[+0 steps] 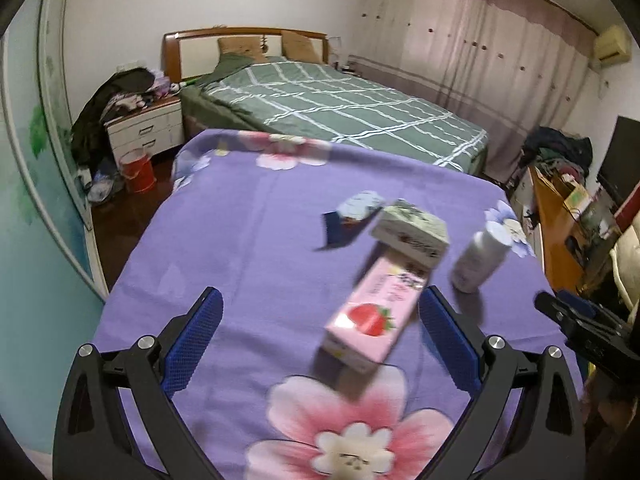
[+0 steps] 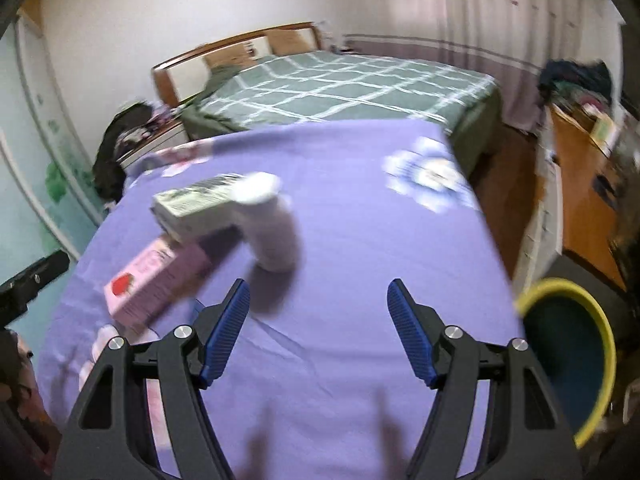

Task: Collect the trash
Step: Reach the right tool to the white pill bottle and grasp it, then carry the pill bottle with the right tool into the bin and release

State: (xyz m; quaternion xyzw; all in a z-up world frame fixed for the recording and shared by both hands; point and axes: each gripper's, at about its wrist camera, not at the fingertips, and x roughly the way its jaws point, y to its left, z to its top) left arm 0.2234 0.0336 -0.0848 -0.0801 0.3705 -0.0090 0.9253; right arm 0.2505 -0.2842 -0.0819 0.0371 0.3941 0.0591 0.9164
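- Only the left wrist view shows the crumpled blue-and-white wrapper (image 1: 352, 220) lying on the purple flower-printed cloth (image 1: 240, 240), beyond the pink strawberry-printed carton (image 1: 376, 312); it also catches a red plastic bucket (image 1: 138, 170) on the floor off the cloth's far left corner.
- Only the right wrist view shows the round bin with a yellow rim and dark blue inside (image 2: 576, 356), just off the cloth's near right edge (image 2: 360, 240).
- The left gripper (image 1: 320, 336) stands wide open over the cloth, nothing pressed between its blue pads; the pink carton lies between the fingers, closer to the right one.
- The right gripper (image 2: 318, 328) is parted with only bare cloth between its pads.
- On the cloth, a white-and-green rectangular box (image 1: 412, 232) rests across the carton's far end, and a white cylindrical bottle (image 1: 482, 256) stands just right of it.
- Beyond the cloth's far edge lies a bed with a green checked cover (image 1: 340, 108).
- Motion blur smears the carton (image 2: 156, 280), box (image 2: 196, 204) and bottle (image 2: 272, 232) in the right wrist view; printing is unreadable.
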